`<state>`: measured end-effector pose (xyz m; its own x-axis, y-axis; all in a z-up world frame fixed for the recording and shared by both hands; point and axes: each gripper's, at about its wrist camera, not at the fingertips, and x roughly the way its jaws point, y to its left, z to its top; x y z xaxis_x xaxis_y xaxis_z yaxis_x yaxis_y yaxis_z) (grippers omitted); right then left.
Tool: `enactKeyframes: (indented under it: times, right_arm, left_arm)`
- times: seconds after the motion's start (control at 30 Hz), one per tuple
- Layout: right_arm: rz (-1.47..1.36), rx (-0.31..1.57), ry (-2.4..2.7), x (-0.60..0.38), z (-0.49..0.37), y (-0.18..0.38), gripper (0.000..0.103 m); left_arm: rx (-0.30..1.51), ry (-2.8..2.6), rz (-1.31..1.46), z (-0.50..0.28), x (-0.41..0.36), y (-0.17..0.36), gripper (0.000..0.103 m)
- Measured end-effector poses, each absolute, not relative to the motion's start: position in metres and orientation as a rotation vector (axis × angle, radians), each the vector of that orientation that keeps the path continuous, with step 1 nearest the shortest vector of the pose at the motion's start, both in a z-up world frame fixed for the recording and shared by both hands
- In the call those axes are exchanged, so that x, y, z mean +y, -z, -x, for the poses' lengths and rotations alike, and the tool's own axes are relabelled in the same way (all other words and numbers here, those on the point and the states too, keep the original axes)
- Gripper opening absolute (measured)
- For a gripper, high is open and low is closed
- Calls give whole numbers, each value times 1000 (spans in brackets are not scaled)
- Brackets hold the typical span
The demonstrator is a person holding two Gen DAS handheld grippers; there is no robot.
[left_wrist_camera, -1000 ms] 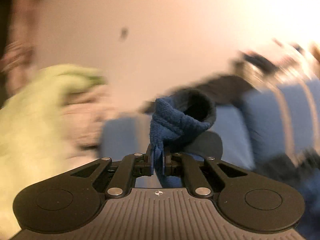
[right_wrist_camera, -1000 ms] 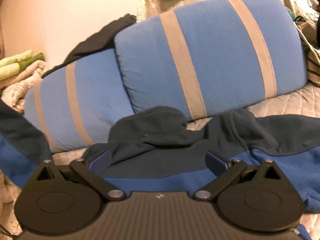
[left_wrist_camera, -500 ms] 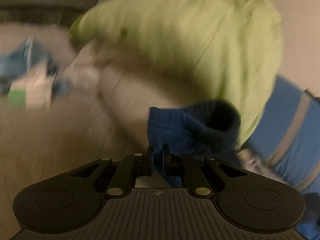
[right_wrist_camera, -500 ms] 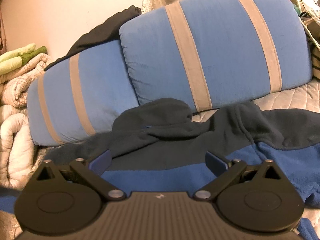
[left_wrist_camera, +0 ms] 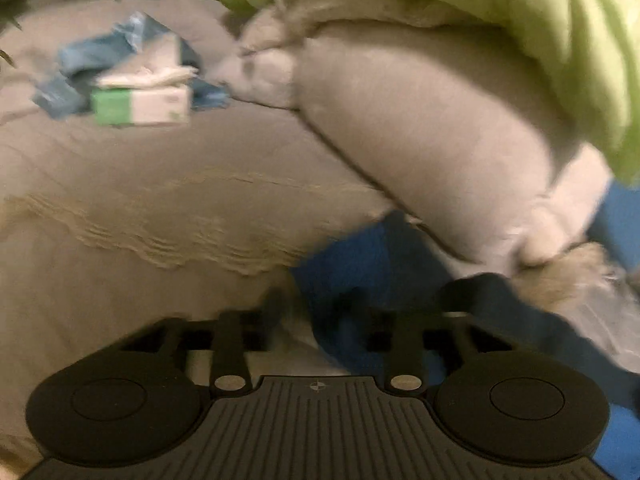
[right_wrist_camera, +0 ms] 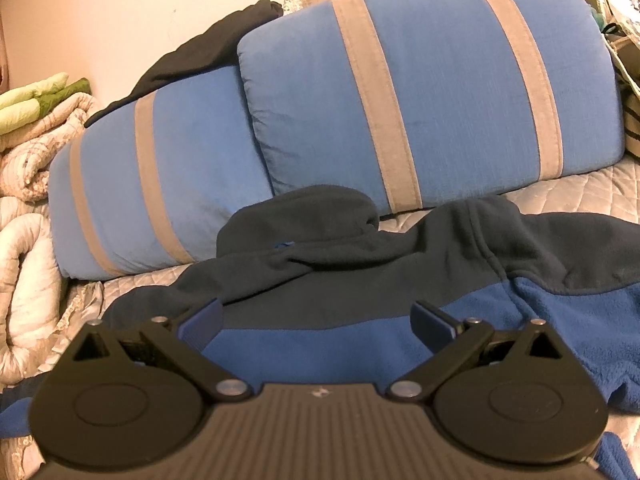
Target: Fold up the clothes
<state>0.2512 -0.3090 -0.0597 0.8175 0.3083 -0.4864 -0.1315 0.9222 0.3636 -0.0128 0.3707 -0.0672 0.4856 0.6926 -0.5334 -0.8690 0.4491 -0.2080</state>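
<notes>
the blue fleece jacket (right_wrist_camera: 320,344) lies sideways under the wide-open, empty right gripper (right_wrist_camera: 318,326); left gripper (left_wrist_camera: 320,316) wide open too, over its sleeve (left_wrist_camera: 360,256).

Navy-and-blue fleece (right_wrist_camera: 400,280), grey-striped blue cushions (right_wrist_camera: 440,80)

L gripper (left_wrist_camera: 316,312) & R gripper (right_wrist_camera: 316,320) jaws apart
</notes>
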Motion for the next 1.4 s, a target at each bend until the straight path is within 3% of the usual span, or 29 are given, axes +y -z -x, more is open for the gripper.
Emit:
enactKeyframes:
  times: [0.1,0.33,0.67,1.0,1.4]
  right_arm:
    - [-330,574,-240,-309,-251,60,103]
    - [-339,579,-244,-310,-251,60,103]
    - [-347,592,-245,-310,-253,62,103]
    - [-338,597,-239,-310,-253,63,103]
    - [-343,604,-244,-311,-255,64,103]
  left_arm:
    - [401,-1065,475,15,372,62,64]
    - [340,-1011,512,28,376,50,71]
    - [336,-778,647,30,366,53,71]
    - [600,-121,502,-51,257,54,71]
    - [867,164,485,-144,167,94,69]
